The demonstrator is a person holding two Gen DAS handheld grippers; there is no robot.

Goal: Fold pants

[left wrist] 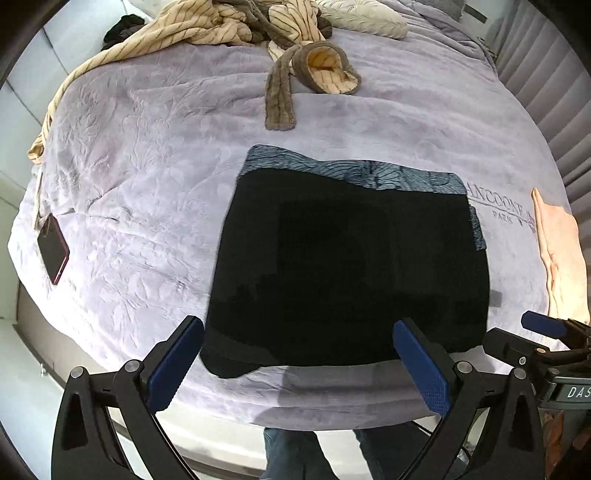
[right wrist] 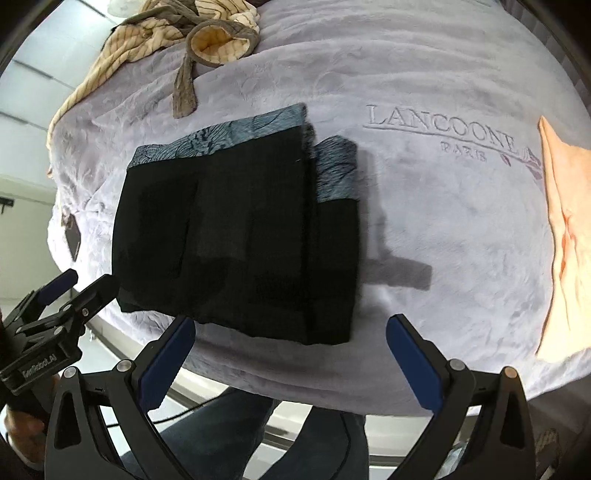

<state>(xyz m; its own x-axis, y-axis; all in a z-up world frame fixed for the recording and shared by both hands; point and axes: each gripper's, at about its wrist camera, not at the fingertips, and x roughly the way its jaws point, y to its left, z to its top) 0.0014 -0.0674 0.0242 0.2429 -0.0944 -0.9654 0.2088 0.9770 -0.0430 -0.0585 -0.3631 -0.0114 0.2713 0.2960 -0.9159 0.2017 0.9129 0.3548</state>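
Lavender bedding spreads below you, with a phone near its left edge and a striped robe heaped at the far end. Your left gripper hangs with jaws spread wide and empty above the near edge of the folded black pants, which lie flat mid-bed with a blue patterned band along the far side. Your right gripper is equally spread and empty just beyond the pants' right edge, and a peach cloth lies at far right.

Below me the folded pants were black with a blue-grey leaf-patterned band. The bed's blanket was pale lilac, embossed with leaves. The robe was cream with dark pinstripes and brown trim; the folded cloth was peach.
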